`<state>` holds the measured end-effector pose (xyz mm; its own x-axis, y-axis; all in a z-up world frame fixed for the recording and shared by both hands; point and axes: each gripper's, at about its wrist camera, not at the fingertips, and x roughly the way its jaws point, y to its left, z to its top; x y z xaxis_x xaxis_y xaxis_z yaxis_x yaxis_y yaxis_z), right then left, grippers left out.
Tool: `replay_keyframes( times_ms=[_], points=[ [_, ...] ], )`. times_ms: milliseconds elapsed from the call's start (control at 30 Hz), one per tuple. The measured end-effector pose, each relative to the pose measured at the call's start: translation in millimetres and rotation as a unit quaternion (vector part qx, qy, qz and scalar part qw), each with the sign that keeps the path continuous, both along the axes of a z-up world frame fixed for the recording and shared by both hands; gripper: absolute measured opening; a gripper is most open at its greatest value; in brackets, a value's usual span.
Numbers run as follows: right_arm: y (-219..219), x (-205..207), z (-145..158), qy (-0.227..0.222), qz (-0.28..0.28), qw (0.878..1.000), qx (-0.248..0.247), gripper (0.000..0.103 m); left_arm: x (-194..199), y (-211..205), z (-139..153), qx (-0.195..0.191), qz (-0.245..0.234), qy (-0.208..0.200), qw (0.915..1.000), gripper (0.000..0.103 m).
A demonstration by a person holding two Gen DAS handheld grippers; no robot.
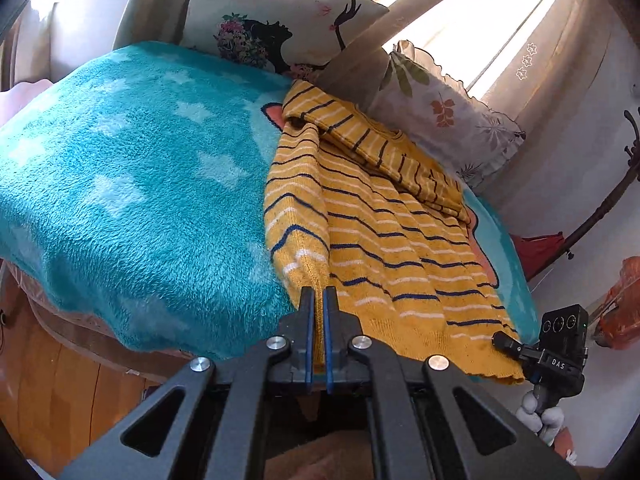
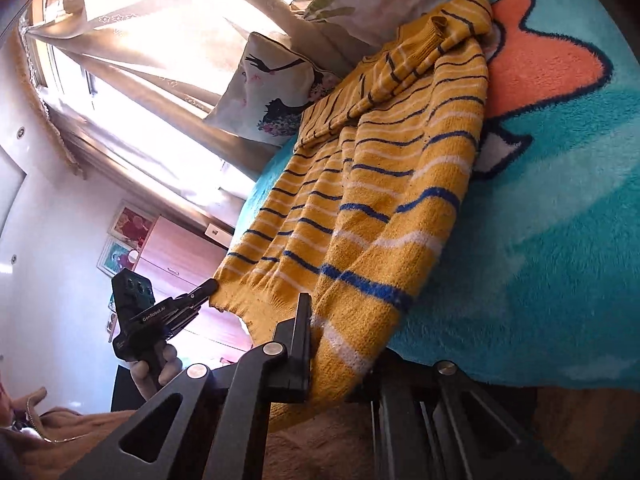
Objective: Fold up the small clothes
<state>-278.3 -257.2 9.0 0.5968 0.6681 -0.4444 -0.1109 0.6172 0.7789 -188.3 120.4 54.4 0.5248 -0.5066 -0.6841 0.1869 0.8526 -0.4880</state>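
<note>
**Soft knit, both hem corners pinched**

Sweater [image 1: 384, 240]: light, floppy, stretchy knit w/ fuzzy grip; best taken at hem corners, as now. Left tool [image 1: 319, 300] clenched on the hem corner nearest the teal blanket's [image 1: 132, 184] bare side; right tool [image 1: 505, 342] clamped on the far hem corner. Mustard yellow w/ navy & white stripes, sleeve folded across chest, lying on blanket, hem toward its near edge.

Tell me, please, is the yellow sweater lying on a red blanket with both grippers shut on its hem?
No: the blanket is teal, not red, per the left wrist view; left gripper and right gripper are shut on the sweater hem.
</note>
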Motion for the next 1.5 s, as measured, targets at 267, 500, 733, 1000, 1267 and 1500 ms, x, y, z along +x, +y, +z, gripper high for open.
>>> replay_keyframes(
  times_ms=[267, 500, 733, 1000, 1267, 1500],
  points=[
    [7.2, 35.3, 48.1, -0.05, 0.021, 0.998, -0.037, 0.01, 45.0, 1.1, 33.7, -0.012, 0.028, -0.037, 0.9989, 0.004],
    [-14.4, 117.0, 99.1, -0.086, -0.003, 0.996, -0.04, 0.01, 155.8, -41.9, 90.3, 0.018, 0.023, -0.084, 0.9961, 0.004],
    [-68.8, 238.0, 92.8, -0.043, -0.068, 0.997, -0.006, 0.012, 297.9, -115.2, 80.3, 0.087, 0.028, -0.049, 0.9946, 0.004],
    [-126.4, 314.1, 13.2, 0.063, -0.131, 0.988, 0.057, 0.014, 370.6, -116.1, 19.8, 0.099, 0.059, 0.038, 0.9926, 0.004],
    [-163.4, 317.5, -13.8, 0.065, -0.163, 0.947, 0.269, 0.047, 345.8, -109.6, 18.6, 0.115, 0.012, 0.012, 0.9932, 0.038],
    [-160.6, 313.0, -4.0, 0.05, -0.166, 0.938, 0.3, 0.068, 323.1, -148.5, -3.5, 0.214, -0.084, -0.027, 0.9729, 0.052]
  ],
)
